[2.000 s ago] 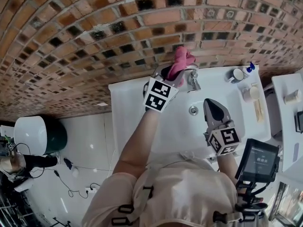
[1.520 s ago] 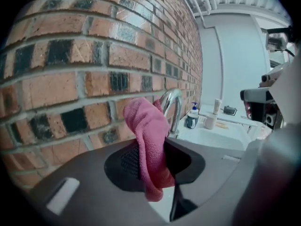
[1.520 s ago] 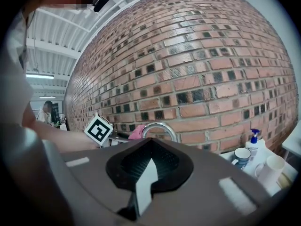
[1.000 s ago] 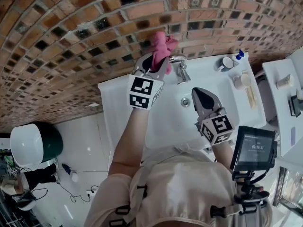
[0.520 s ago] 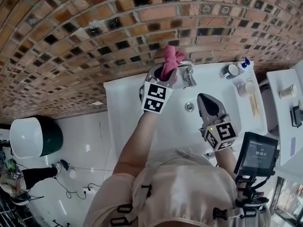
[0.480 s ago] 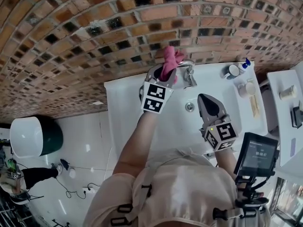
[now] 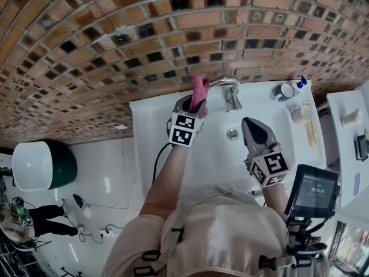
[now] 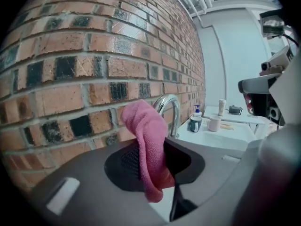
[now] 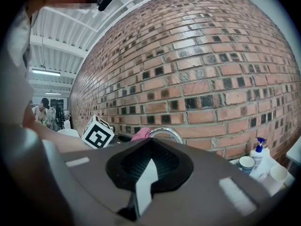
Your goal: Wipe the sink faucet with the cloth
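A chrome arched faucet [image 7: 226, 84] stands at the back of the white sink [image 7: 151, 126], against the brick wall. My left gripper [image 7: 195, 101] is shut on a pink cloth [image 7: 200, 90], which sticks up just left of the faucet's arch. In the left gripper view the cloth [image 8: 148, 149] hangs folded between the jaws, with the faucet [image 8: 170, 108] right behind it; whether they touch is unclear. My right gripper [image 7: 256, 130] hovers over the basin, jaws together and holding nothing. From there the faucet [image 9: 165, 132] and cloth [image 9: 140, 134] show ahead.
A drain [image 7: 232, 134] lies in the basin below the faucet. A soap bottle [image 7: 301, 83], a dark cup [image 7: 283, 91] and a pale mug [image 7: 300, 113] stand on the sink's right ledge. A screen device [image 7: 311, 192] sits lower right. A white and green tub [image 7: 40, 166] stands on the floor at left.
My left gripper has come down with the cloth, from above the faucet's arch to beside it at left. The right gripper has kept still.
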A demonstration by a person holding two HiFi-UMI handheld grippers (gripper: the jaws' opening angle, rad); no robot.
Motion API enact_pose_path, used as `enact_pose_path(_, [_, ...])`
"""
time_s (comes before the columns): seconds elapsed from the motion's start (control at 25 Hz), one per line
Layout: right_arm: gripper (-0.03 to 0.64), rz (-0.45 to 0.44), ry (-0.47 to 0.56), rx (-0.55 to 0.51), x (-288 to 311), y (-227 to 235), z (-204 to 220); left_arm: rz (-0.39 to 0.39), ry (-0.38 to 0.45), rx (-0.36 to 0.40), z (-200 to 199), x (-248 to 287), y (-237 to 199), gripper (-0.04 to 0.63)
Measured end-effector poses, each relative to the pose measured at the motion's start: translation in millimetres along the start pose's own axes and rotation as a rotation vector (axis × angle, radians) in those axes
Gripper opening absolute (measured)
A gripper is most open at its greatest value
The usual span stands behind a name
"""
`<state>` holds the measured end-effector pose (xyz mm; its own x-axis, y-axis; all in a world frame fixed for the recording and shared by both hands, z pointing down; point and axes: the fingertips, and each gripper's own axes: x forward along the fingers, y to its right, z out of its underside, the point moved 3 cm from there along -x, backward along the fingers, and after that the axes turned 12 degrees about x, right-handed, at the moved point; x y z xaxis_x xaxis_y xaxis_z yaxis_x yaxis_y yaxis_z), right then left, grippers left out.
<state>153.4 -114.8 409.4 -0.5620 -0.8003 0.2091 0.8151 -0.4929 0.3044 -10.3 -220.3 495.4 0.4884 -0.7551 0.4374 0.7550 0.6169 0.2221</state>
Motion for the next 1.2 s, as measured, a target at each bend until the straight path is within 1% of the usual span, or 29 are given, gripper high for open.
enact_pose_path(0.04, [-0.012, 0.000, 0.003, 0.001, -0.8, -0.3, -0.5, 0.002, 0.033, 0.009, -5.6, -3.1, 4.1, 0.104])
enact_pose_path(0.16, [-0.012, -0.003, 0.019, 0.016, -2.3, 0.1, -2.7, -0.018, 0.138, 0.120, -48.0, -10.7, 11.9, 0.104])
enact_pose_path(0.2, [-0.012, -0.005, 0.022, 0.022, -2.4, -0.2, -2.6, -0.019, 0.164, 0.145, -64.8, -12.1, 13.7, 0.104])
enact_pose_path(0.28, [-0.012, -0.009, 0.023, 0.029, -3.7, -0.4, -0.8, -0.013, 0.201, 0.165, -95.2, -12.8, 17.4, 0.104])
enact_pose_path(0.36, [-0.012, -0.008, 0.020, 0.034, -6.3, 1.0, 1.5, -0.002, 0.212, 0.171, -116.5, -9.2, 22.3, 0.104])
enact_pose_path(0.48, [-0.012, 0.002, 0.011, 0.038, -10.8, 5.7, 3.8, 0.028, 0.178, 0.163, -125.5, 9.0, 31.9, 0.104])
enact_pose_path(0.6, [-0.012, 0.011, 0.002, 0.041, -16.2, 10.8, 5.9, 0.055, 0.119, 0.151, -114.9, 32.7, 40.8, 0.104])
enact_pose_path(0.68, [-0.012, 0.019, -0.006, 0.044, -19.8, 16.4, 8.0, 0.061, 0.114, 0.147, -113.7, 42.8, 45.6, 0.103])
enact_pose_path(0.88, [-0.012, 0.038, -0.020, 0.054, -24.7, 31.3, 12.9, 0.091, 0.112, 0.188, -124.6, 64.3, 65.0, 0.103])
enact_pose_path(0.96, [-0.012, 0.039, -0.021, 0.053, -25.5, 33.9, 13.2, 0.125, 0.095, 0.211, -124.1, 73.6, 78.5, 0.103])
enact_pose_path(1.0, [-0.012, 0.040, -0.022, 0.053, -26.0, 35.3, 13.5, 0.155, 0.081, 0.211, -121.0, 79.5, 87.0, 0.103])
enact_pose_path(1.08, [-0.012, 0.046, -0.024, 0.055, -27.1, 38.9, 14.8, 0.211, 0.047, 0.183, -108.4, 93.8, 102.1, 0.103])
enact_pose_path(1.2, [-0.012, 0.055, -0.028, 0.062, -28.5, 46.6, 16.0, 0.242, -0.014, 0.118, -79.9, 113.3, 110.5, 0.103])
